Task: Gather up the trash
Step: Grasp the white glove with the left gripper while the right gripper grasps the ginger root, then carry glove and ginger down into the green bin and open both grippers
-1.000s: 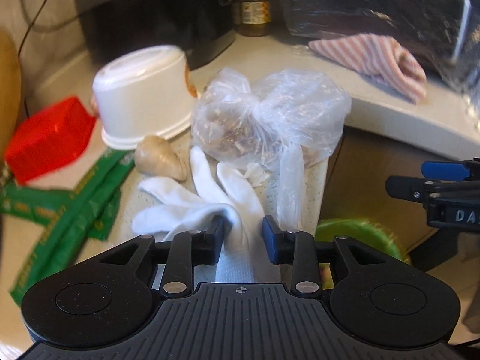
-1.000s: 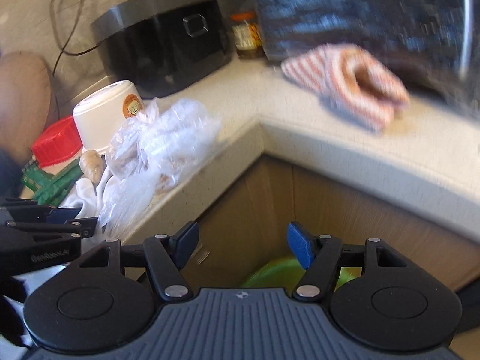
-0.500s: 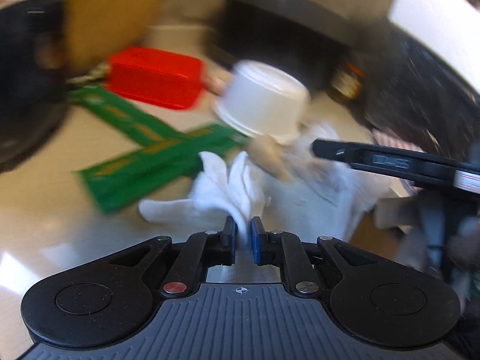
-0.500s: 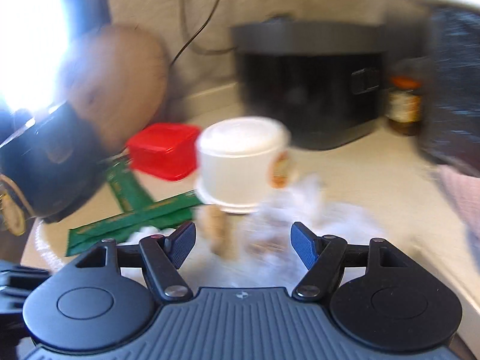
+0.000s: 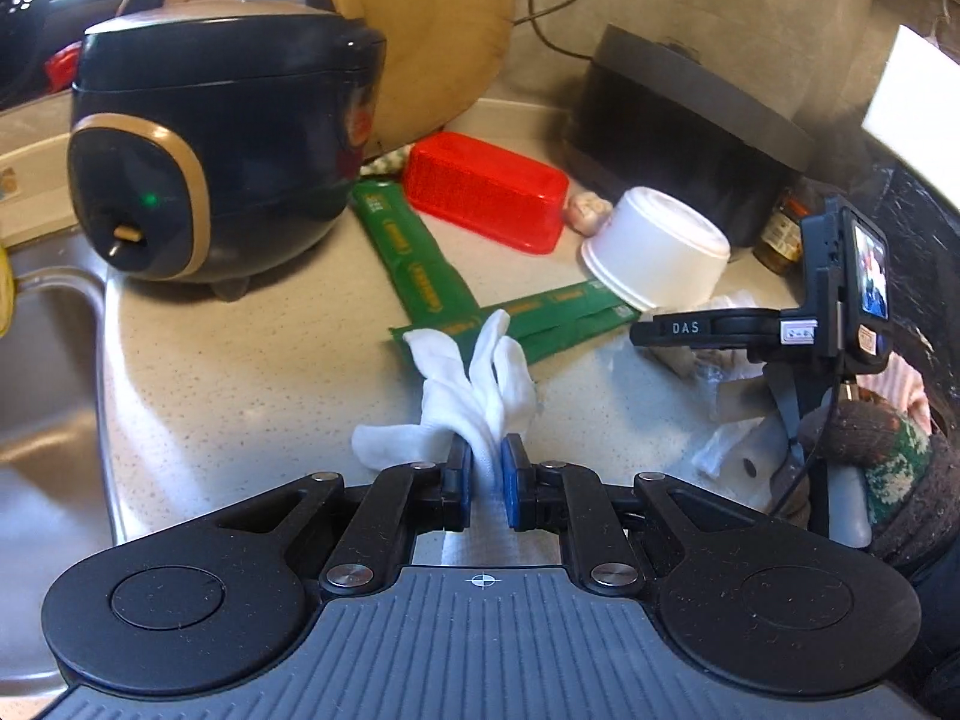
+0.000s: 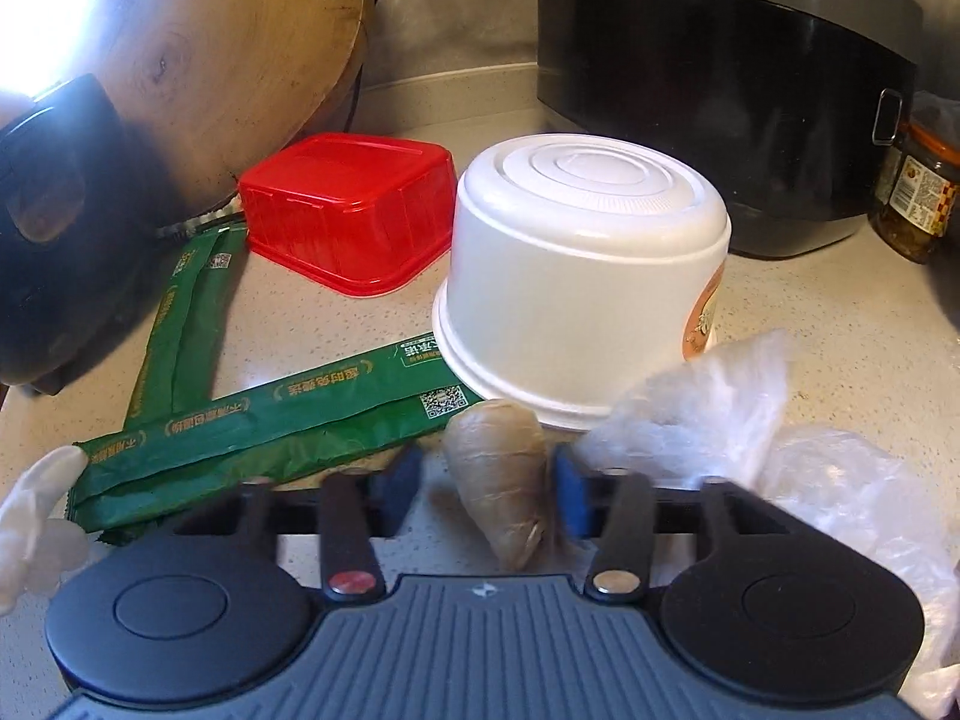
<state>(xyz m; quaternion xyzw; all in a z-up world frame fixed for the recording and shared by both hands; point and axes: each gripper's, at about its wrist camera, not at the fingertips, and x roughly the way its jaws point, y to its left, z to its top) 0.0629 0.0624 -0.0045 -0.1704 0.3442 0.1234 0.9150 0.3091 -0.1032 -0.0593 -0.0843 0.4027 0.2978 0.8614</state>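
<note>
My left gripper [image 5: 483, 468] is shut on a white glove [image 5: 480, 384] that lies on the counter with its fingers pointing away. My right gripper [image 6: 487, 480] is open, low on the counter, with a beige ginger-like piece [image 6: 501, 480] lying between its jaws, apart from both. It shows from the side in the left wrist view [image 5: 678, 330]. A clear plastic bag [image 6: 750, 438] lies at its right. An upturned white bowl [image 6: 576, 276], two green wrappers [image 6: 258, 420] and a red plastic box [image 6: 348, 210] lie beyond.
A black and gold rice cooker [image 5: 216, 120] stands at the left by a steel sink [image 5: 42, 372]. A round wooden board [image 6: 198, 42] leans on the wall. A dark appliance [image 6: 720, 78] and a jar [image 6: 915, 192] stand at the back right.
My left gripper closed on the white glove and swung left. My right gripper came from over the counter edge down to the counter, around the beige piece.
</note>
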